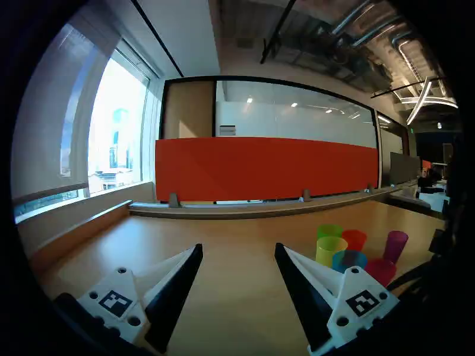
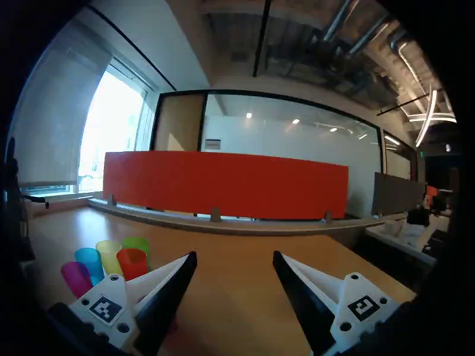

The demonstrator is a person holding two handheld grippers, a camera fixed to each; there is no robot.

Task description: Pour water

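The left claw (image 1: 237, 248) hangs low over the wooden desk (image 1: 237, 296), its fingers spread apart with nothing between them. The right claw (image 2: 234, 256) is likewise spread and empty. Just beyond the fingers, a tight cluster of coloured plastic cups (image 1: 350, 258) stands upright on the desk, to the right of the left claw and to the left of the right one, well short of the far edge. Whether any holds water I cannot tell. An orange panel (image 1: 267, 169) runs along that far edge, with a glass wall (image 1: 297, 118) behind it.
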